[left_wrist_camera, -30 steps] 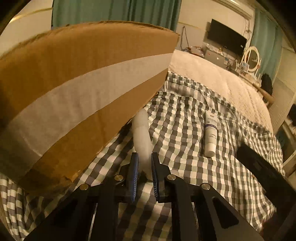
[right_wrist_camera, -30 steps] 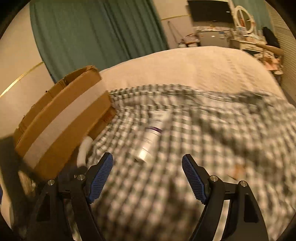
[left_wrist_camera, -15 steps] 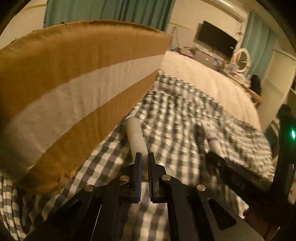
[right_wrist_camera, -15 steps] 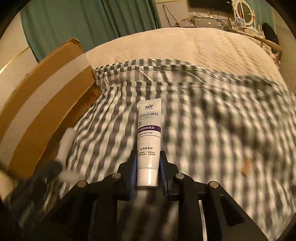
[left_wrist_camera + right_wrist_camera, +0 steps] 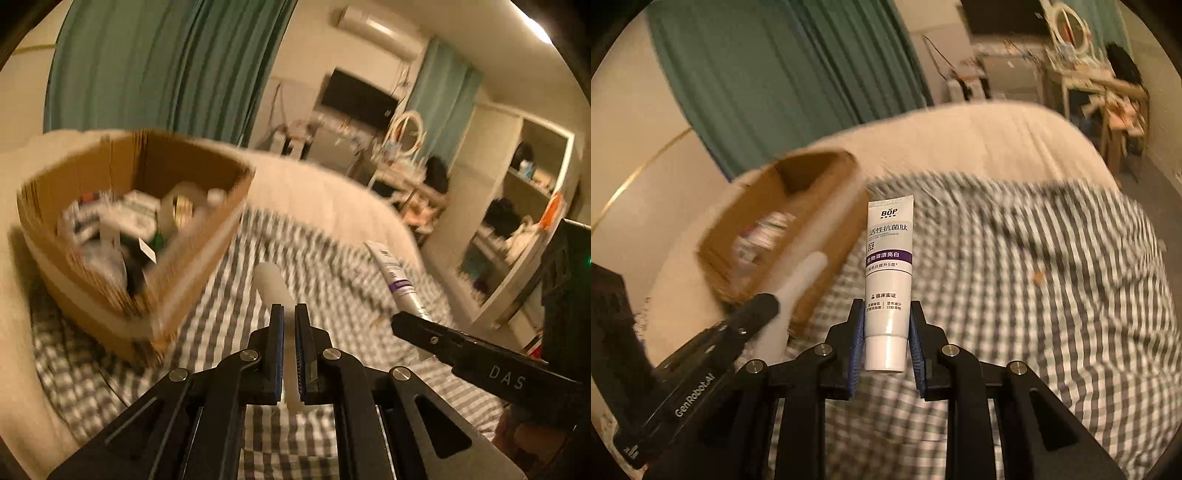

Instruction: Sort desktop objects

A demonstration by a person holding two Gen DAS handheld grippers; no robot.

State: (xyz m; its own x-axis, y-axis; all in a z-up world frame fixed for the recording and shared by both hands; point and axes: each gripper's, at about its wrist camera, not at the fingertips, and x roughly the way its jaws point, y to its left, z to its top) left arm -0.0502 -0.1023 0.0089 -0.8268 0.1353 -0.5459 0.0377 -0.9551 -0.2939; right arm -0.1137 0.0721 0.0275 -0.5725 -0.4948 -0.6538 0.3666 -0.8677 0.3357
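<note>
My left gripper [image 5: 289, 347] has its jaws nearly closed on a pale white tube [image 5: 274, 286] that sticks out forward between them, above the checked cloth [image 5: 321, 258] on the bed [image 5: 317, 184]. My right gripper [image 5: 886, 336] has its jaws pressed against the cap end of a white toothpaste tube [image 5: 889, 266] with a purple band, and the tube stands up and away from me, clear of the cloth. The left view looks down into the open cardboard box [image 5: 207, 236] at the far left, where a blurred jumble of small things lies inside; I cannot tell them apart. The right view shows only a sliver of the box's inside, but it shows the printing on the toothpaste tube sharply, which the left view sees only from the side at the right. Each view catches the other gripper at its edge. Only the left view shows the shelves [image 5: 517, 206] at the far right; both show the green curtain [image 5: 155, 66].
</note>
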